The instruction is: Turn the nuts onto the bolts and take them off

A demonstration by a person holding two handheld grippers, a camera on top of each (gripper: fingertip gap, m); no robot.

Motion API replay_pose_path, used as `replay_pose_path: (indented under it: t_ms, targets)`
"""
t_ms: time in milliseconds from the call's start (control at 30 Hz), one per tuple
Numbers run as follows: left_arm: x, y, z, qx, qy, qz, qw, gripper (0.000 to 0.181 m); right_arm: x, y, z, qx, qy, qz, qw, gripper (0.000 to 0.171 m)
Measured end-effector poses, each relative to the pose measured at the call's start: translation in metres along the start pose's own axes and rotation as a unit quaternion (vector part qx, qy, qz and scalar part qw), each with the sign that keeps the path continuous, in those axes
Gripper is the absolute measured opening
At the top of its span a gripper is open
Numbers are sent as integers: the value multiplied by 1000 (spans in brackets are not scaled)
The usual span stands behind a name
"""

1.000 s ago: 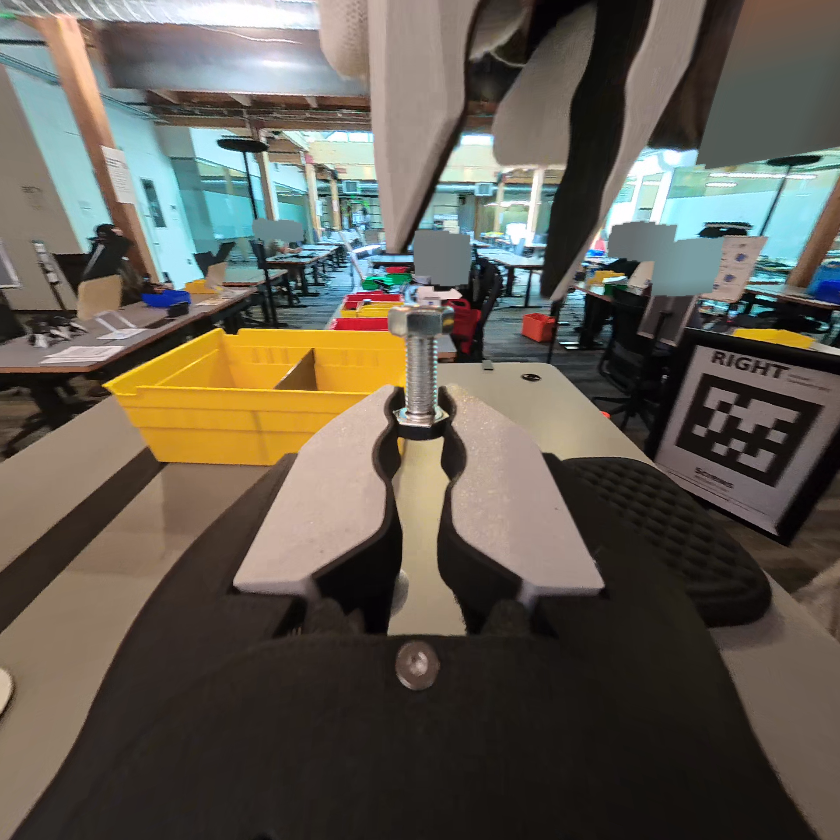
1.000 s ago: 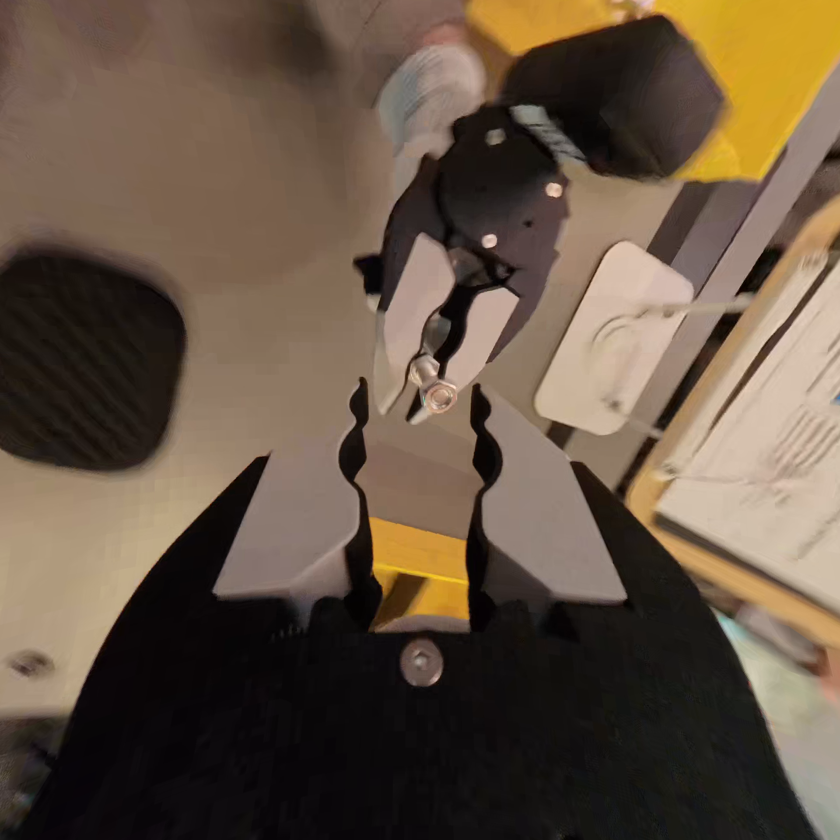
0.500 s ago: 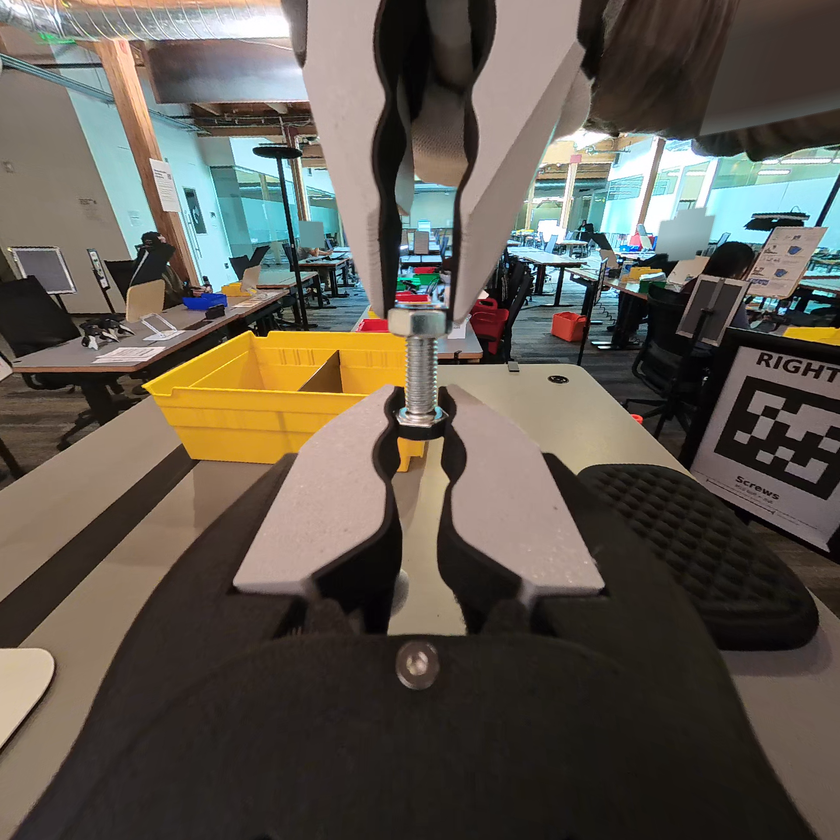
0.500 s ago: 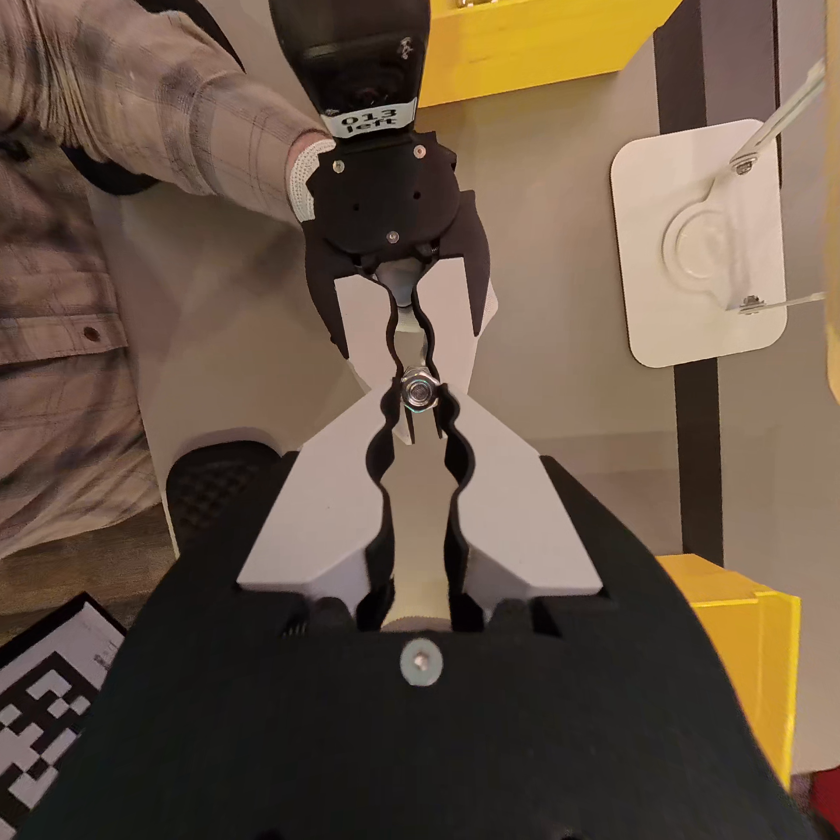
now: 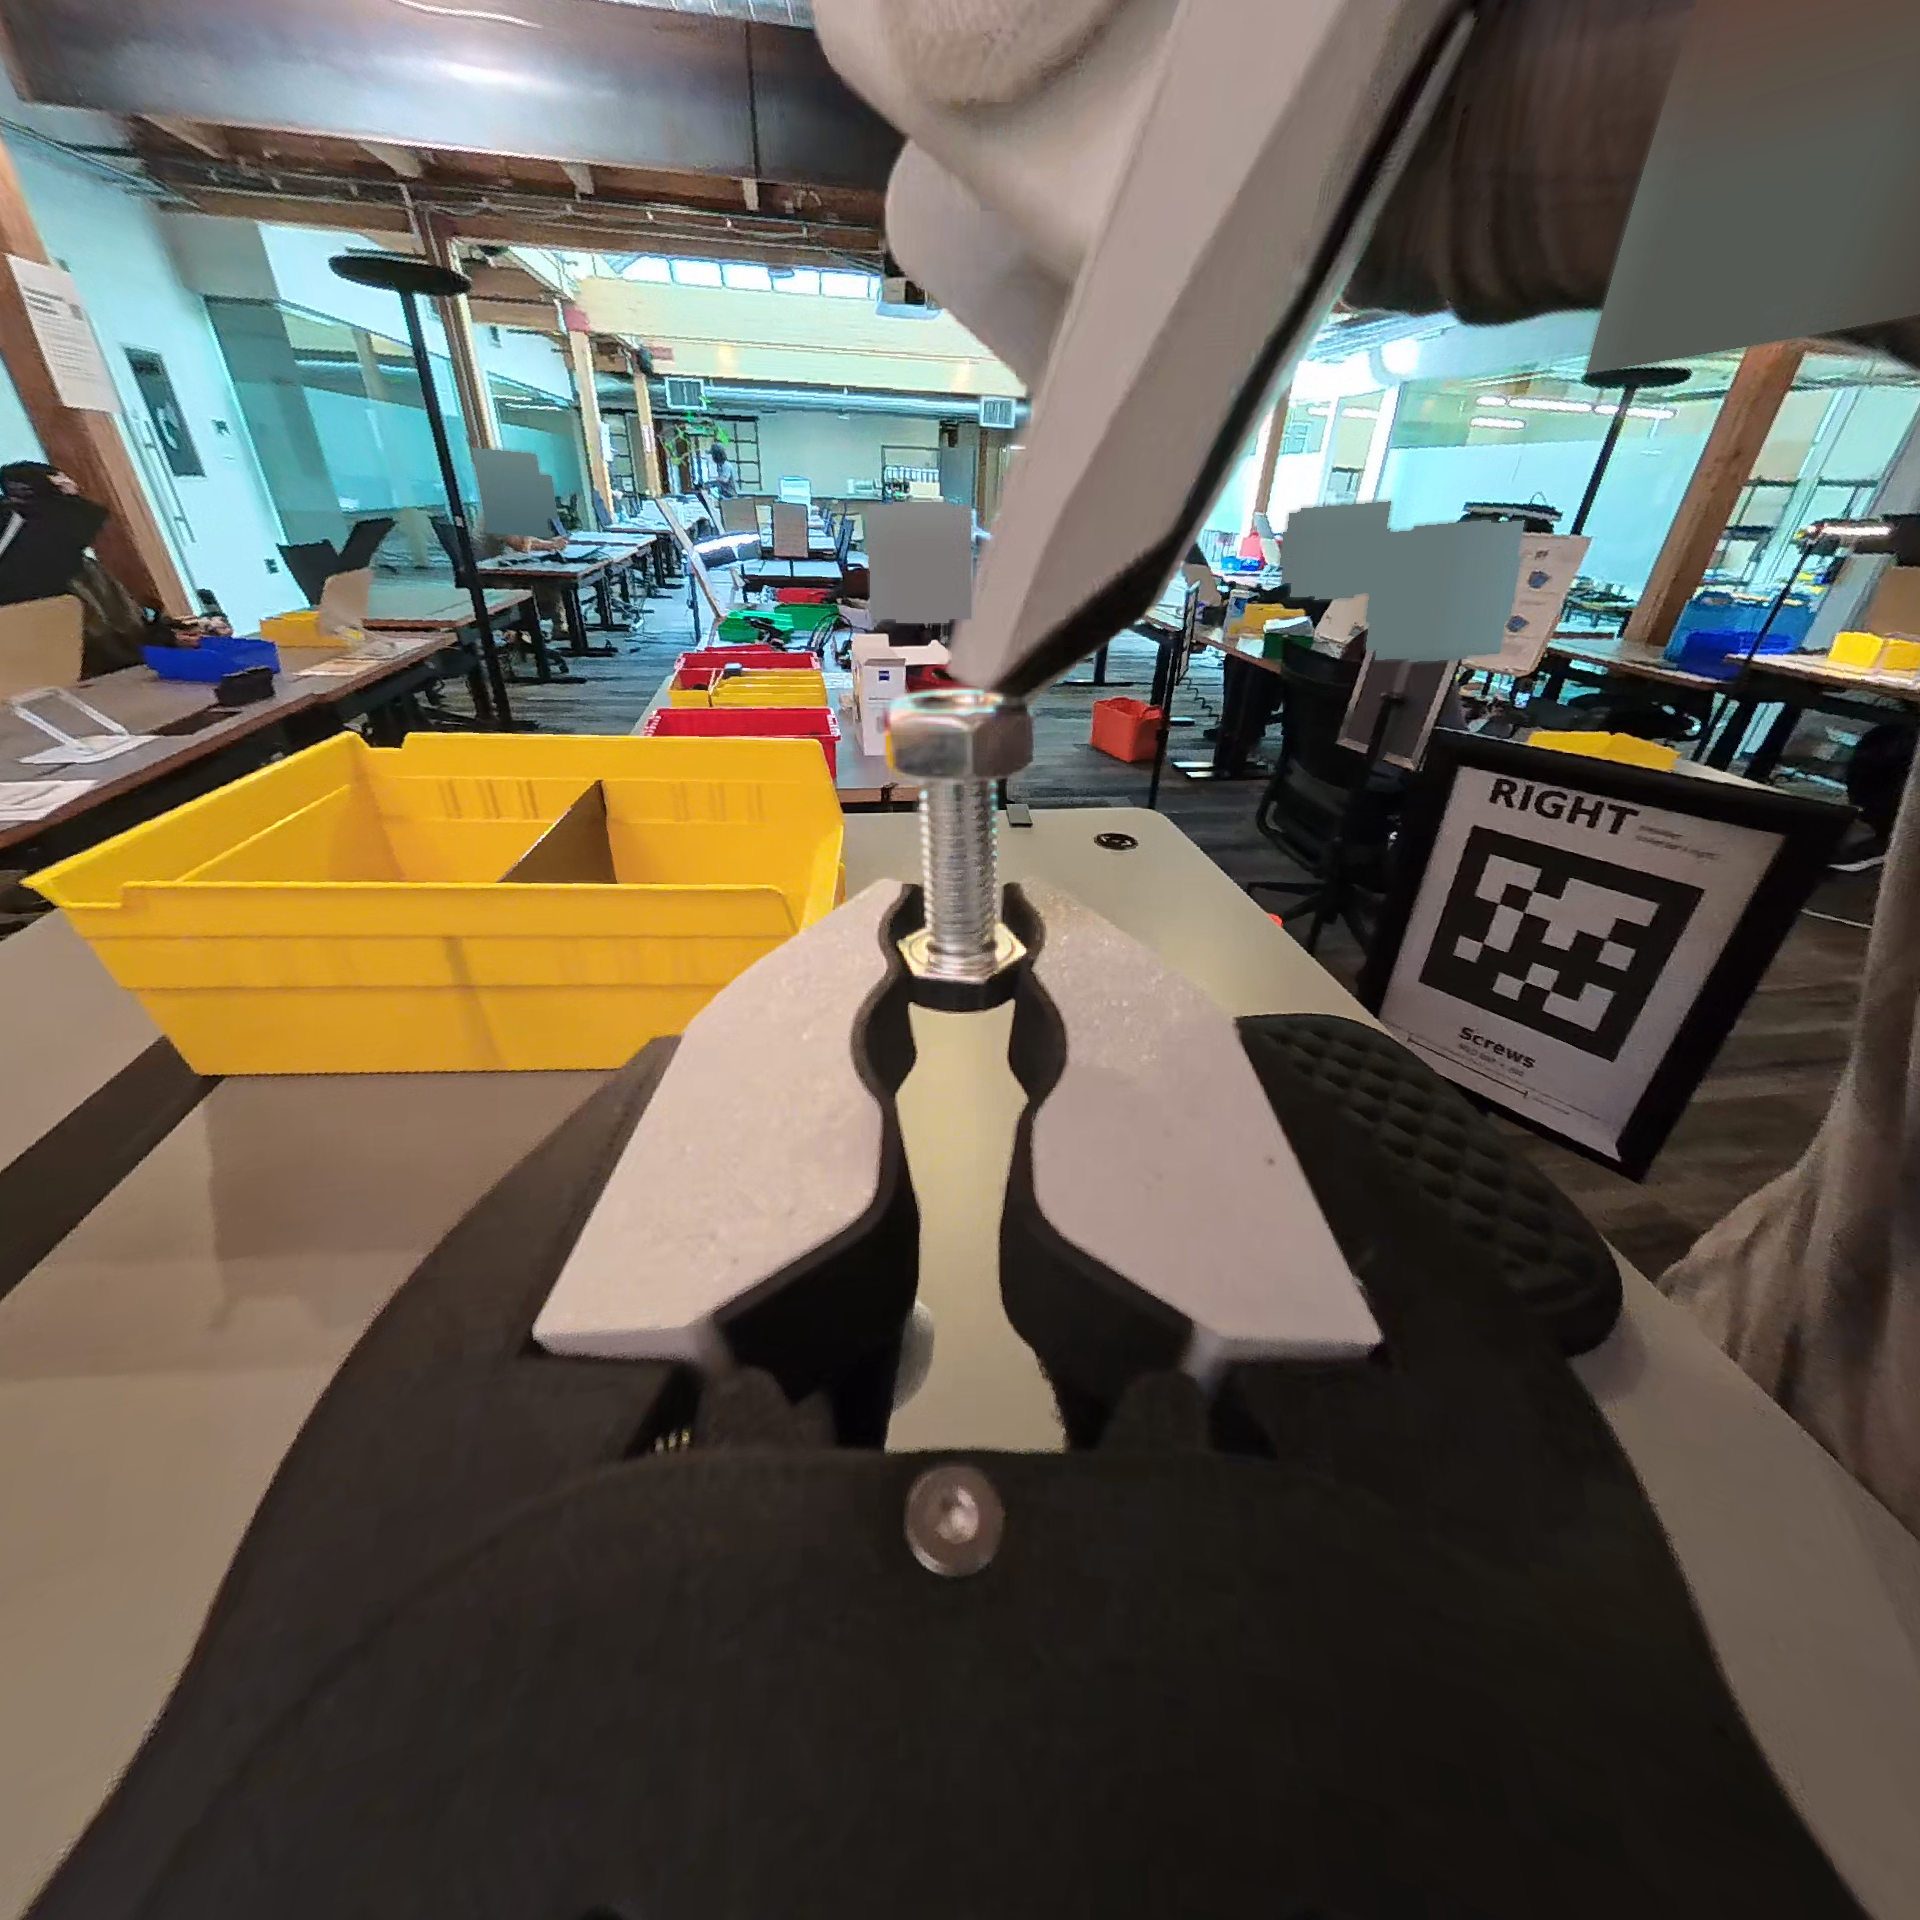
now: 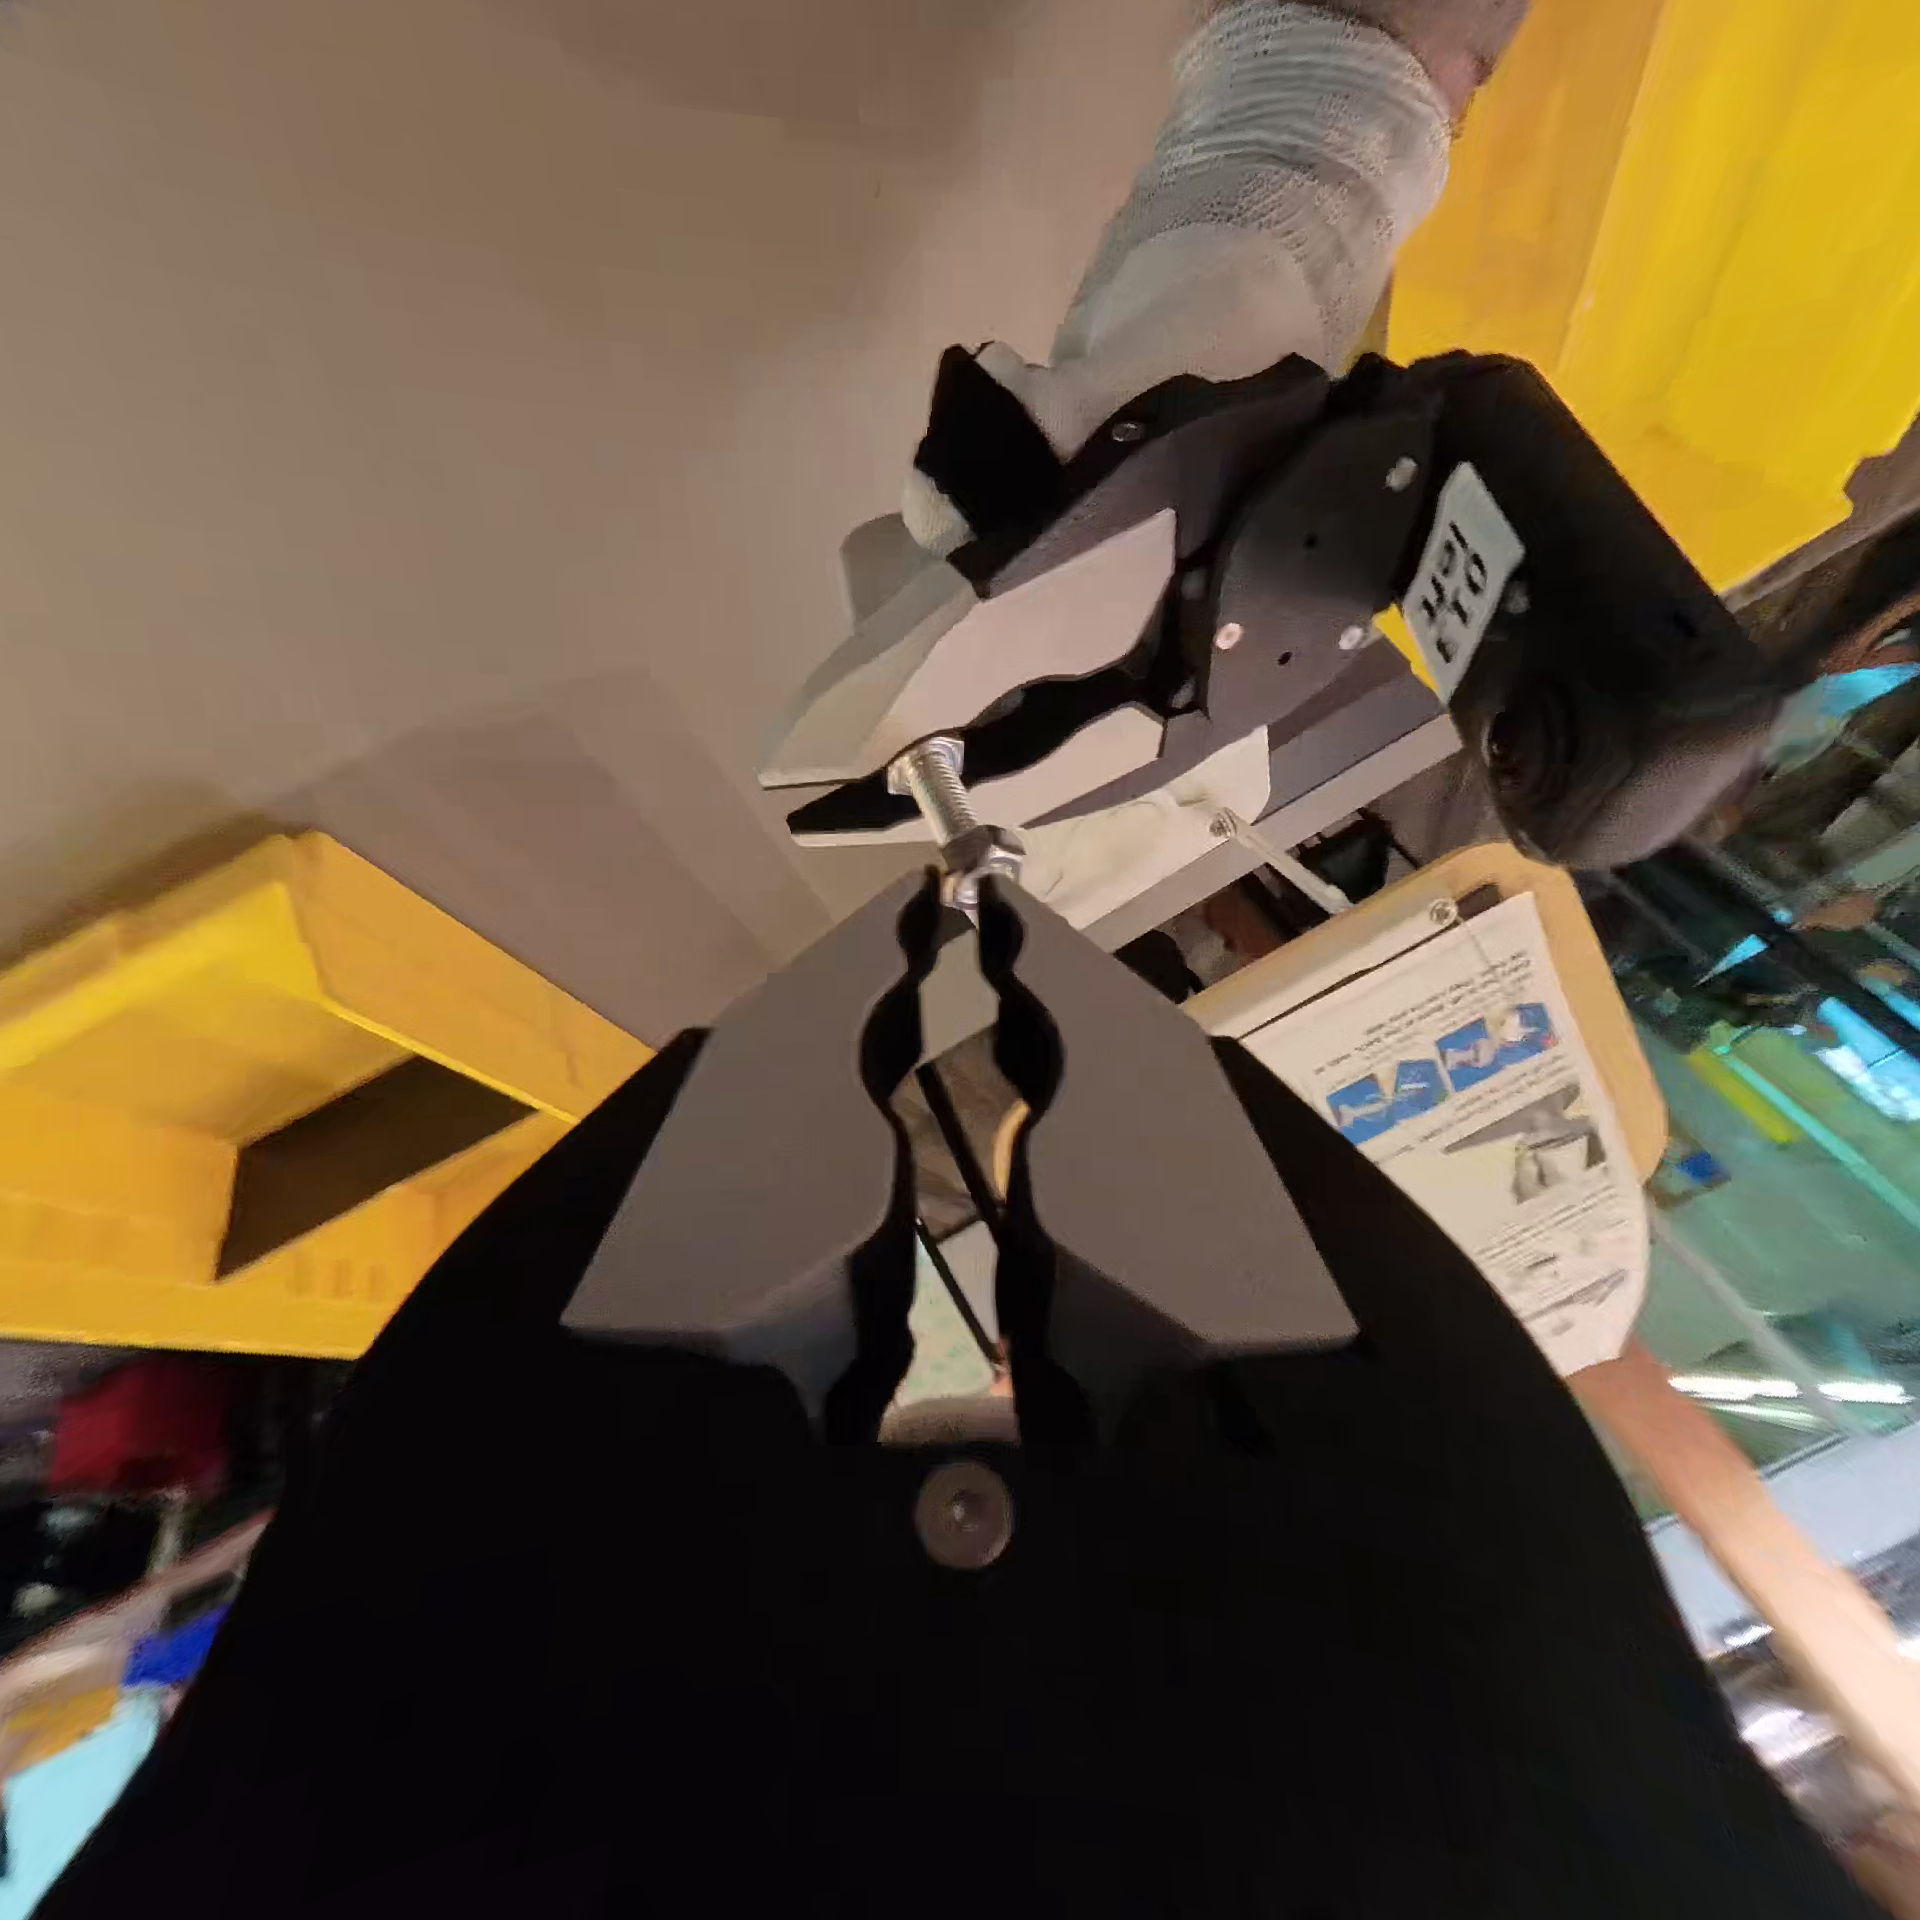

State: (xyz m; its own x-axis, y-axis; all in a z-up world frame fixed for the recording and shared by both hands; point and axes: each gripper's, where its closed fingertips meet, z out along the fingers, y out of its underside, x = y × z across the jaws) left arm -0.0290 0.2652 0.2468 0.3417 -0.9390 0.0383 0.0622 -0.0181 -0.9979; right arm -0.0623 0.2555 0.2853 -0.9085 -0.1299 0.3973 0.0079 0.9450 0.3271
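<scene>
A silver bolt (image 5: 958, 862) stands upright. My left gripper (image 5: 958, 925) is shut on its hex head at the bottom. A hex nut (image 5: 961, 743) sits at the top end of the thread. My right gripper (image 5: 982, 694) comes down at a slant from above, its tips on the nut. In the right wrist view my right gripper (image 6: 964, 894) is shut on the nut (image 6: 982, 854), with the bolt (image 6: 935, 795) running from it into the left gripper (image 6: 831, 798). A gloved hand (image 6: 1247, 208) holds the left gripper.
A yellow divided bin (image 5: 416, 935) stands on the grey table (image 5: 208, 1247) to the front left. A black textured pad (image 5: 1434, 1164) and a framed marker sign (image 5: 1558, 956) are at the right. Another yellow bin (image 6: 208, 1091) and an instruction sheet (image 6: 1475, 1122) show in the right wrist view.
My right gripper, open a second ago, came over the bolt and shut on the nut. It has since swung round with it. The left gripper kept holding the bolt upright.
</scene>
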Motion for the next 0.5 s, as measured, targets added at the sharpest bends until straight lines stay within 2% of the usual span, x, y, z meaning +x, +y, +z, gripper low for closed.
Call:
replay_pose_path:
  t_ms: [67,133,167,233,333,433,500]
  targets:
    - [-3,-3,-1,4,-11,2,1000,15,8,6,-5,12,11,70,997,25]
    - [-7,-5,-4,7,-25,8,1000,15,7,8,-10,43,-21,196,979,42]
    - [-11,-6,-5,7,-37,9,999,15,9,8,-11,62,-24,260,963,42]
    - [-17,-8,-6,12,-57,9,998,15,16,6,-12,108,-17,375,921,39]
    - [-26,-10,-8,18,-81,3,997,15,19,11,-13,173,-18,525,833,35]
    - [-30,-9,-7,17,-96,0,995,15,11,23,-3,183,-39,616,765,28]
    - [-32,-6,-5,7,-110,9,994,15,9,23,1,202,-62,659,722,30]
